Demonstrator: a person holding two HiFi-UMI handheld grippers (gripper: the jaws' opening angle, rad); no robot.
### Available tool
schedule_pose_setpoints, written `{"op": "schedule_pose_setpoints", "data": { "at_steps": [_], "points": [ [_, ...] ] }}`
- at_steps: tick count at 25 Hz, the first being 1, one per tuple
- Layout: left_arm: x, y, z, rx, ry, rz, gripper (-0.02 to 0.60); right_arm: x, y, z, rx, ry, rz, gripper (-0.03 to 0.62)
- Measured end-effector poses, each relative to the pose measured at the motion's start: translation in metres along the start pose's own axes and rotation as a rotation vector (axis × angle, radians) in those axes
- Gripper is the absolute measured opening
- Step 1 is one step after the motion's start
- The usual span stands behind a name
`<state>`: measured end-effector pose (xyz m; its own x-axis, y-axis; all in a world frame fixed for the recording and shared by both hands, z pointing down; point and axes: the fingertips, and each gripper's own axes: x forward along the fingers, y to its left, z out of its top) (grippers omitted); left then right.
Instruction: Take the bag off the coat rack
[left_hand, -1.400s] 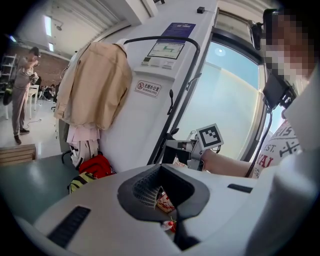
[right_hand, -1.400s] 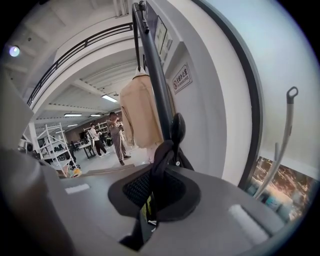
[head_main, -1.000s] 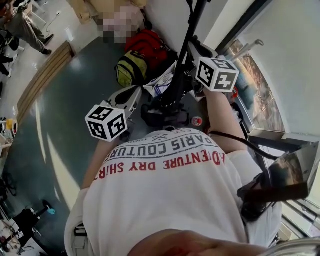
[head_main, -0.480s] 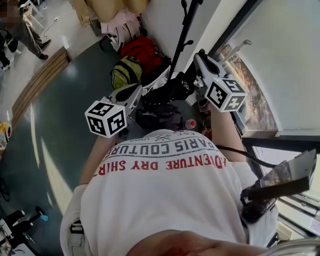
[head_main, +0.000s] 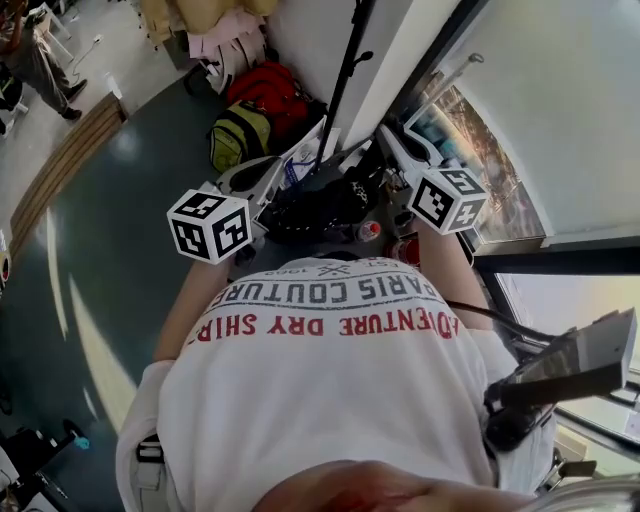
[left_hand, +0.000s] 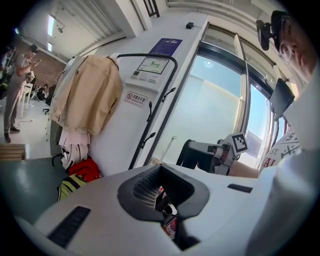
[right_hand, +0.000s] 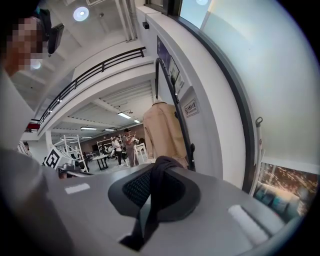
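The black bag (head_main: 318, 205) hangs between my two grippers, just in front of the person's chest. My right gripper (head_main: 388, 145) is shut on the bag's black strap (right_hand: 159, 172), which loops over the jaws (right_hand: 155, 195) and runs down between them. The coat rack's black pole (head_main: 345, 70) rises behind the bag; its curved tube (right_hand: 175, 100) carries a beige coat (right_hand: 160, 132). My left gripper (head_main: 265, 180) sits to the left of the bag. Its jaws (left_hand: 162, 192) stand a narrow gap apart with nothing pressed between them. From there the right gripper (left_hand: 215, 152) shows beside a dark part of the bag (left_hand: 190, 152).
A red backpack (head_main: 265, 90) and a yellow-green one (head_main: 235, 135) lie on the floor at the rack's foot. A red can (head_main: 372, 230) sits below the bag. A tall window (head_main: 480, 150) runs along the right. A person (head_main: 30, 60) stands far left.
The right gripper has come back and to the right from the rack pole with the strap in it. The bag has moved with it, away from the pole. The left gripper has barely shifted.
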<state>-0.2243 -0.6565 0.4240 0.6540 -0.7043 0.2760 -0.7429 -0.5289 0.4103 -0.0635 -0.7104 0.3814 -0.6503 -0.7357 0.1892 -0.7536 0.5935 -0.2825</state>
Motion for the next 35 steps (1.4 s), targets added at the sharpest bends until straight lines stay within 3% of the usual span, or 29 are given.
{"op": "schedule_pose_setpoints", "data": {
  "at_steps": [5,9,16,22,27,35],
  "points": [
    [-0.019,-0.037,-0.002,0.030,-0.023,-0.016,0.002,-0.052,0.026,-0.004,0.033,-0.002,0.036,0.009],
    [-0.045,-0.085,-0.022,0.059,-0.040,-0.007,0.002,-0.115,0.055,-0.019,0.000,-0.016,0.072,0.009],
    [-0.102,-0.234,-0.106,0.071,-0.049,0.004,0.000,-0.263,0.109,-0.061,-0.038,-0.035,0.140,0.009],
    [-0.174,-0.347,-0.176,0.026,-0.073,0.078,0.001,-0.384,0.144,-0.094,-0.063,0.004,0.189,0.008],
    [-0.228,-0.413,-0.204,0.022,-0.084,0.099,0.000,-0.465,0.182,-0.121,-0.078,0.031,0.208,0.009],
    [-0.282,-0.490,-0.250,0.050,-0.057,0.025,0.001,-0.580,0.245,-0.157,-0.099,0.009,0.188,0.009]
  ]
}}
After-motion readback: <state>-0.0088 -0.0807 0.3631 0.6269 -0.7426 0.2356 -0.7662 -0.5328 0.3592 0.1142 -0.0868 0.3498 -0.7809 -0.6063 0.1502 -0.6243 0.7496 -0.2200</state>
